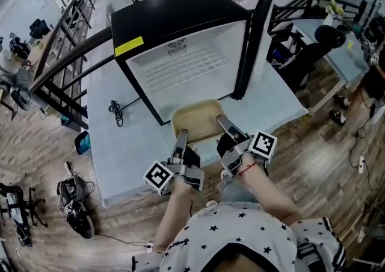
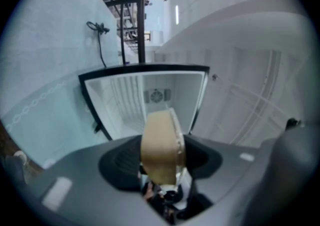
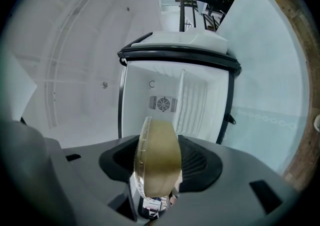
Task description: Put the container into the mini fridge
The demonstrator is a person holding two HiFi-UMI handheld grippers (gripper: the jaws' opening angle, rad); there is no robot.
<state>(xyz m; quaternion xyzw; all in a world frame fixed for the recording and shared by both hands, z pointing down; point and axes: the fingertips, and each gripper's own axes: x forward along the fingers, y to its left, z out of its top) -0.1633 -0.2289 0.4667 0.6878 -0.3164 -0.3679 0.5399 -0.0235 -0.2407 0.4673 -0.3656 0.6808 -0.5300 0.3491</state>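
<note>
Before the mini fridge [image 1: 174,18], left tool [image 1: 180,139] and right tool [image 1: 224,124] hide container [image 1: 196,120] corners.

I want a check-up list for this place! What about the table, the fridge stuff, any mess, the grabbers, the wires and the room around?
Surface: light blue table, mostly bare.
Job's things: tan container held just in front of the open mini fridge; its door is swung to the right; white inside, nothing seen stored.
Clutter: nothing seen.
Grippers: left gripper and right gripper each clamp one side of the container.
Cables: black cable lying on the table left of the fridge.
Surroundings: wooden floor, black railing, office chair.
</note>
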